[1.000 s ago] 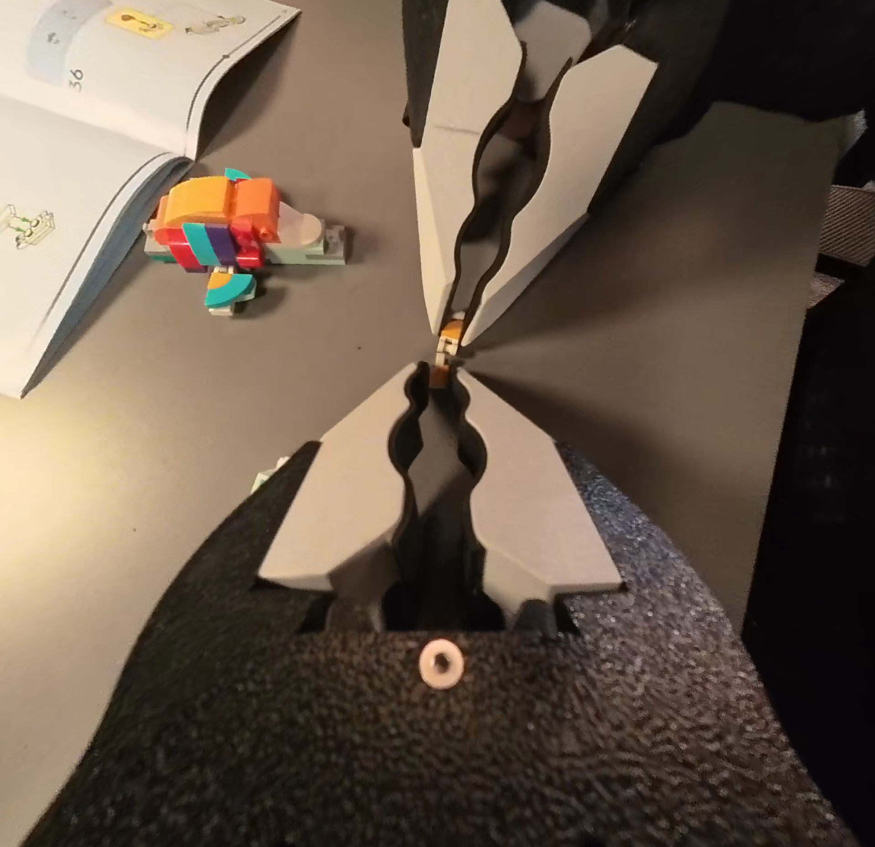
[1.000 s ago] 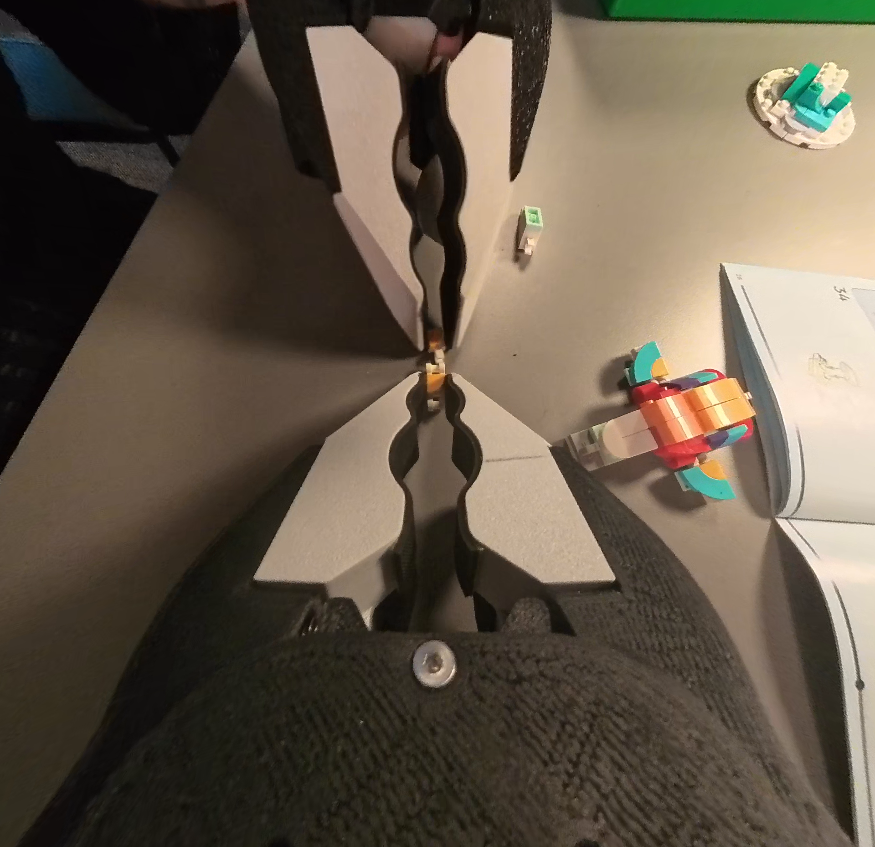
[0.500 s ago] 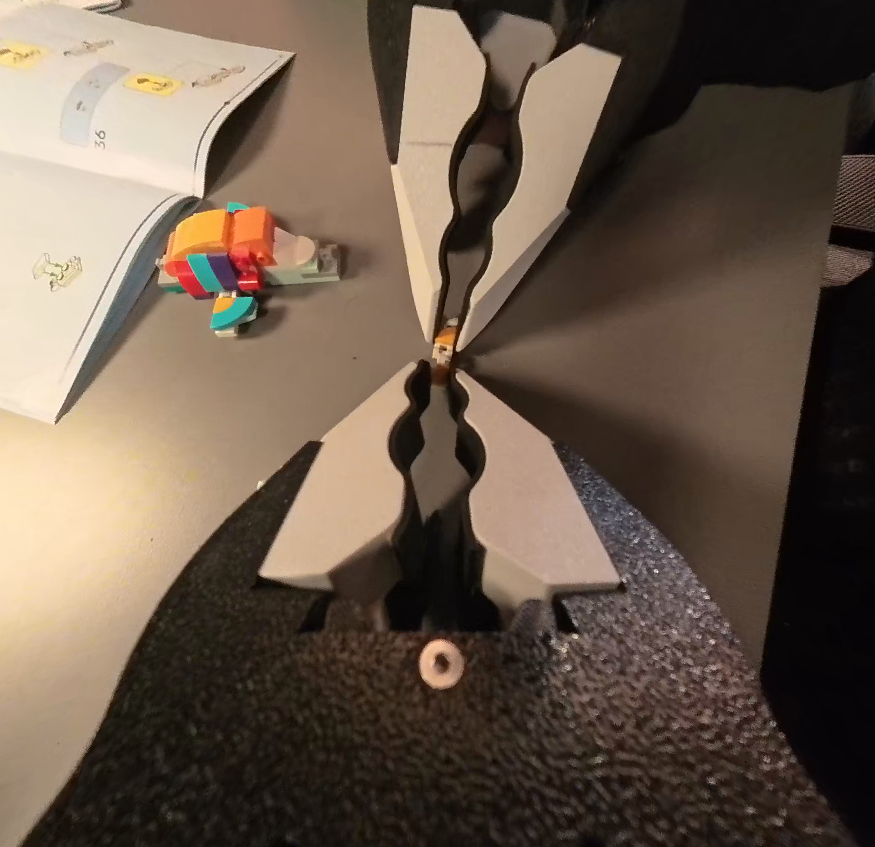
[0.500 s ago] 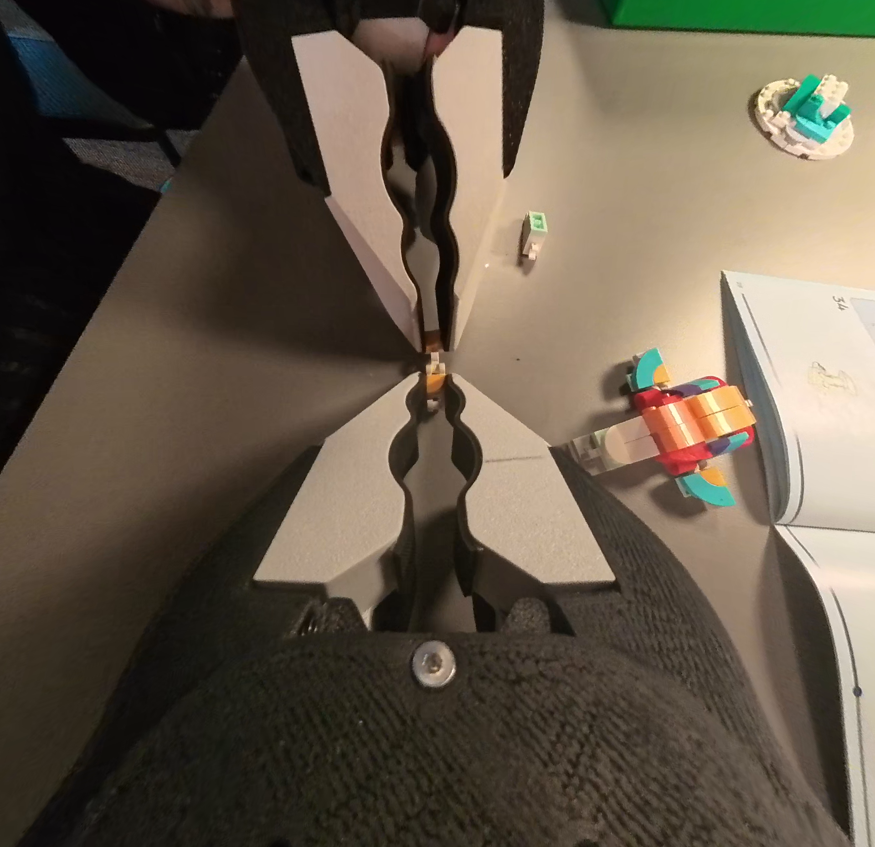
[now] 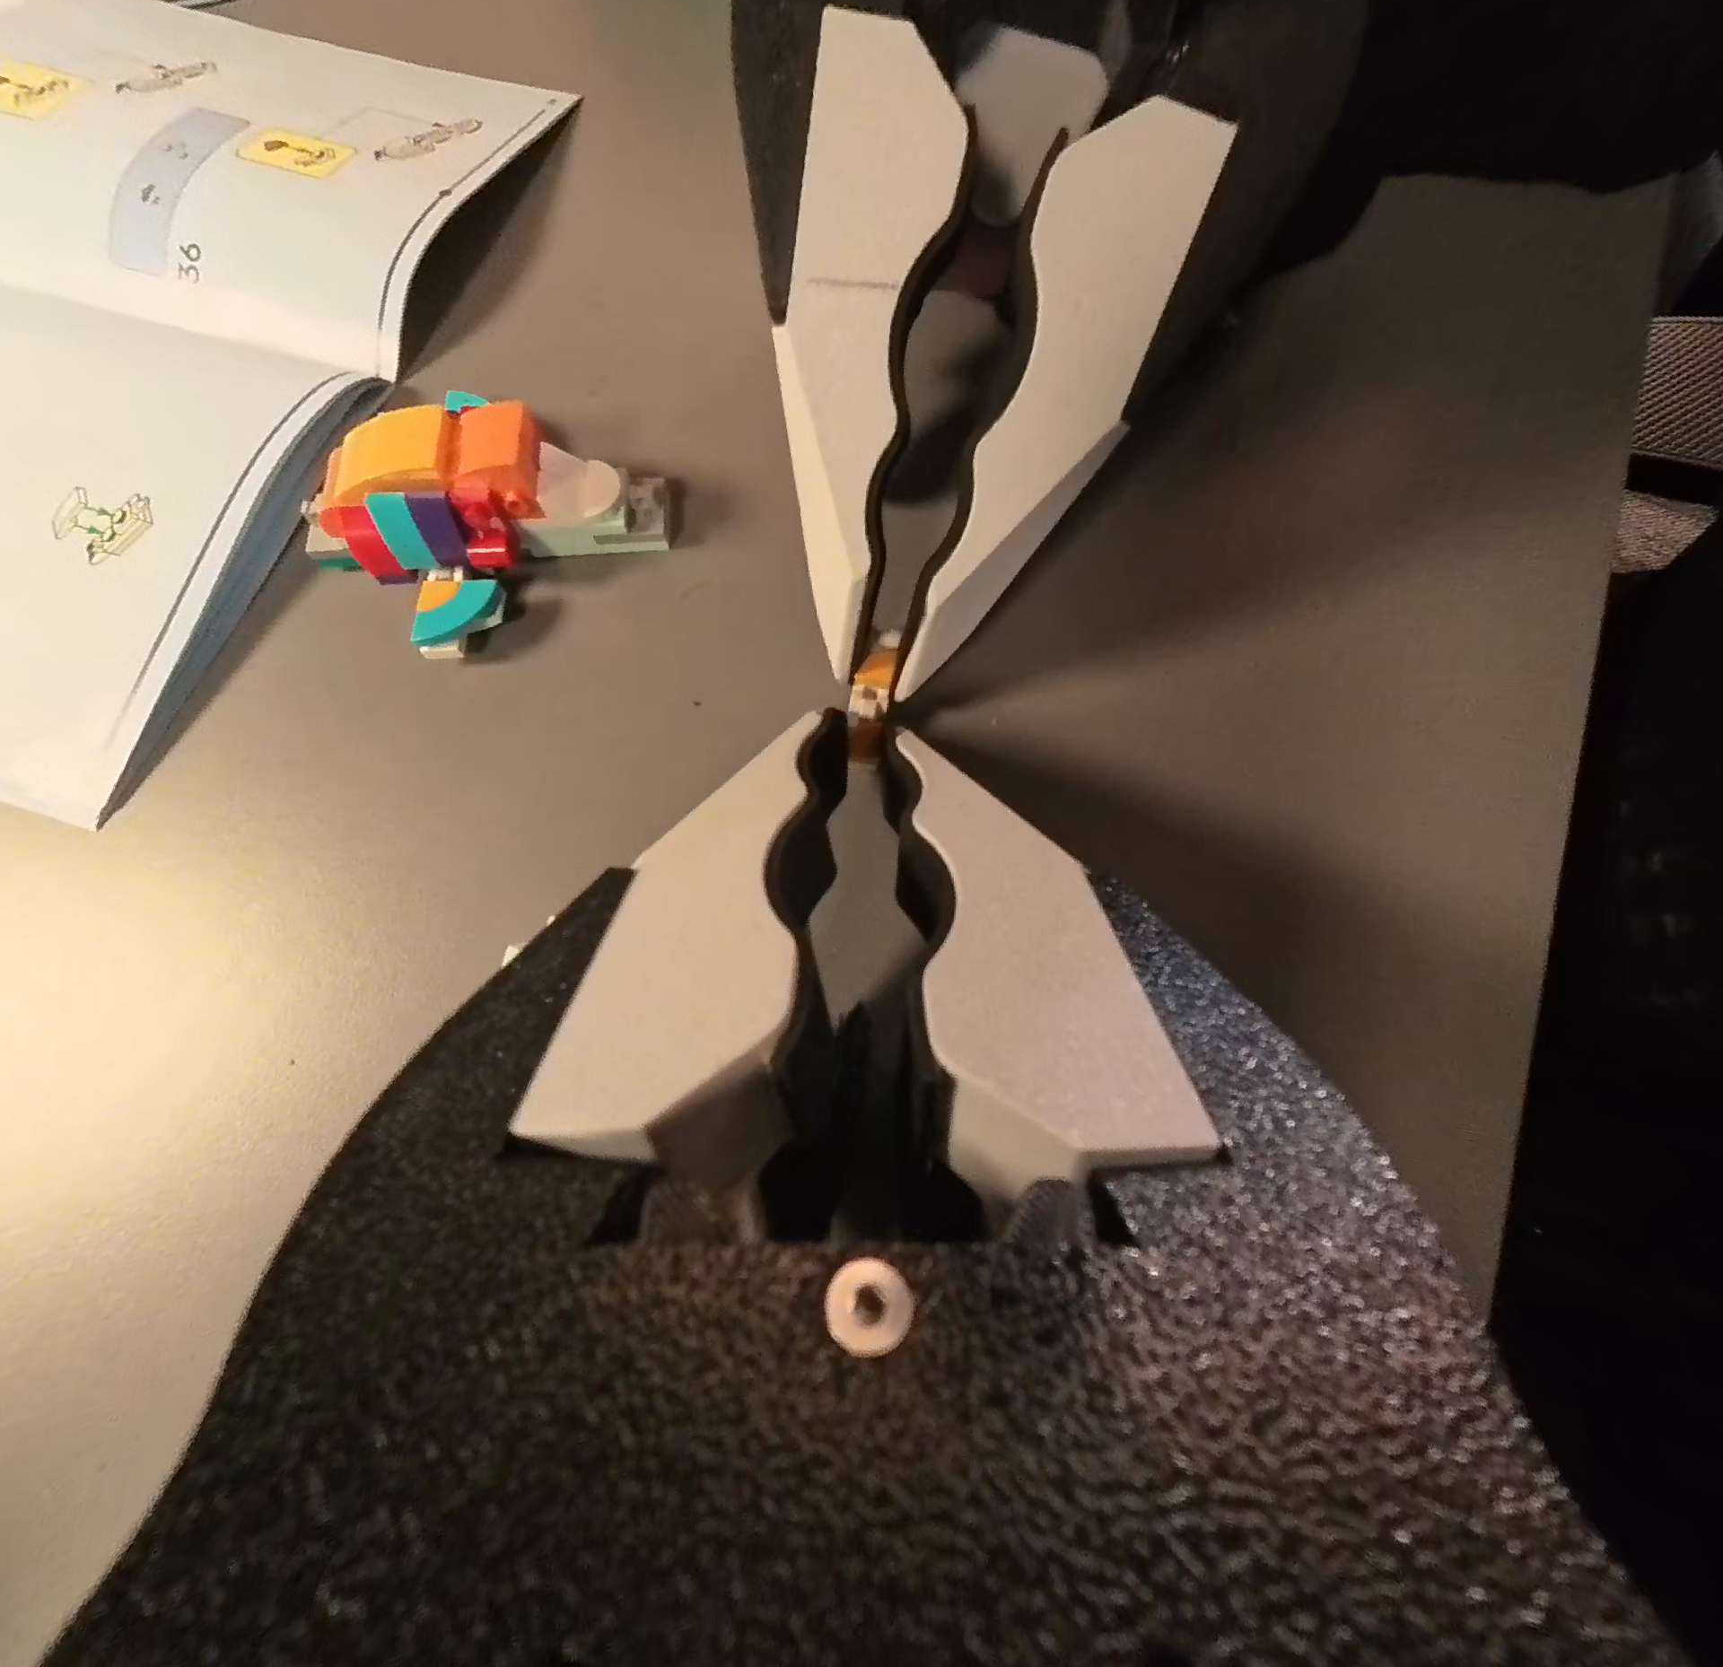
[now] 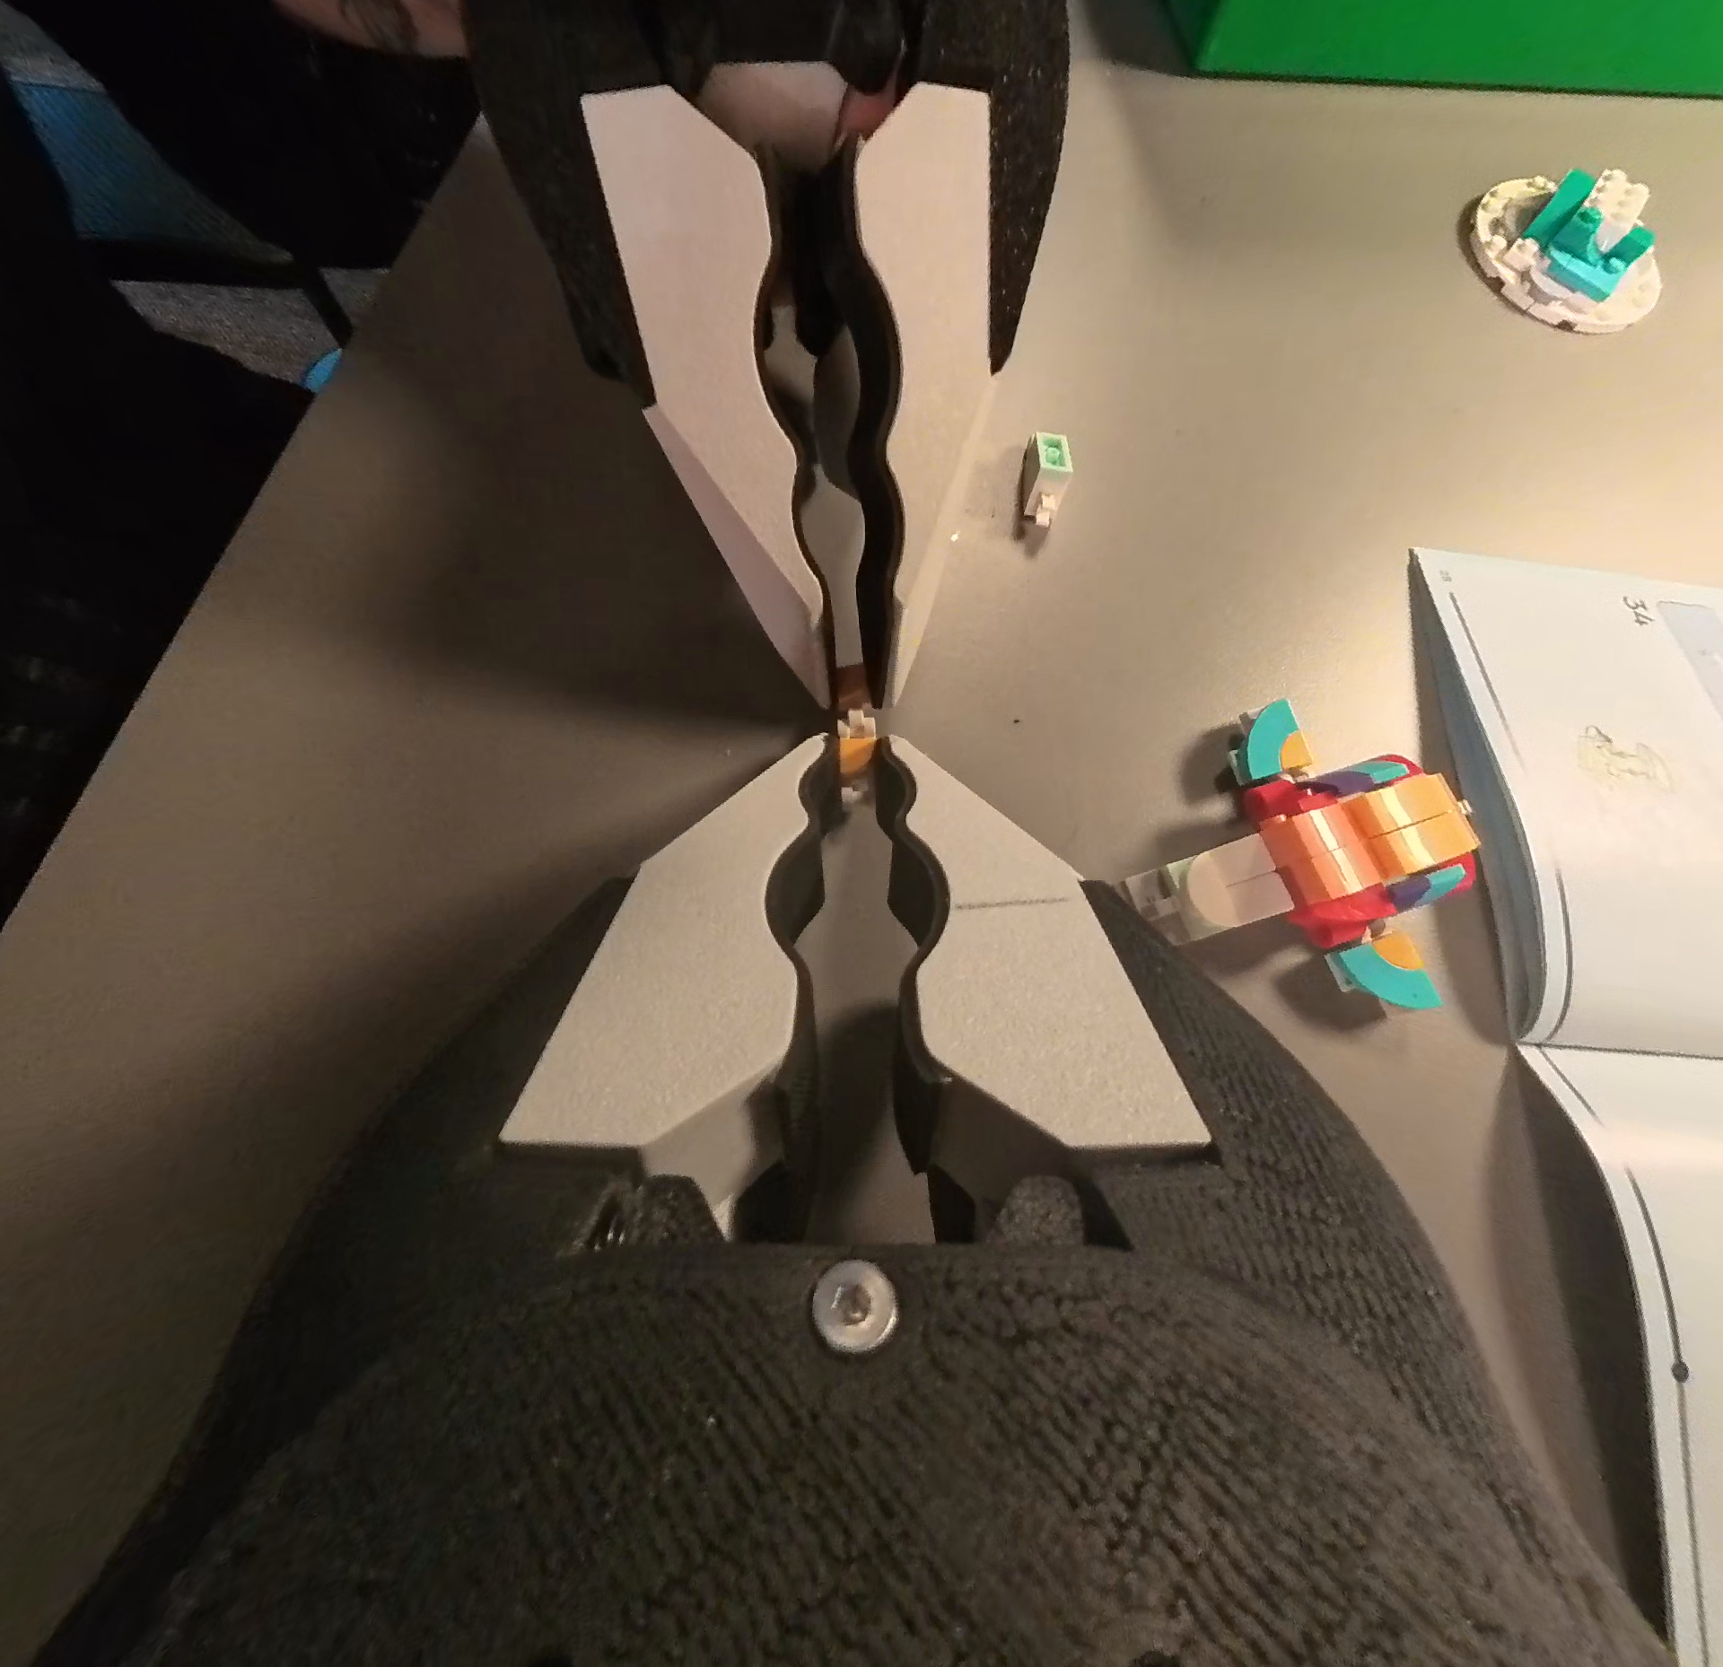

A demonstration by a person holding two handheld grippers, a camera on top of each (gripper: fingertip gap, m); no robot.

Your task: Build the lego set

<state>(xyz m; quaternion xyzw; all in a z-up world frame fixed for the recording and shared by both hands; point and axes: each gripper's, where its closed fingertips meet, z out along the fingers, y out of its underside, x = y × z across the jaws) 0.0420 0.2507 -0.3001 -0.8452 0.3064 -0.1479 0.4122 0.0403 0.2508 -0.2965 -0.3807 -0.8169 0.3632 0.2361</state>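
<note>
Tip to tip near the instruction booklet (image 5: pixel 140 336), left gripper (image 5: pixel 862 737) and right gripper (image 6: pixel 853 755) each pinch a small orange piece (image 6: pixel 856 748).

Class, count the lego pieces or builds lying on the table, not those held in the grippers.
3: the multicoloured build beside the open booklet, a small green-and-white piece farther back, and a teal-and-white build on a round white base far right. Others may be hidden.

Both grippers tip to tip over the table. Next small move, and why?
Probably press the two tips straight together. The left gripper and right gripper each pinch a tiny orange-and-white piece, aligned and nearly touching, with the joint seemingly not fully seated.
</note>
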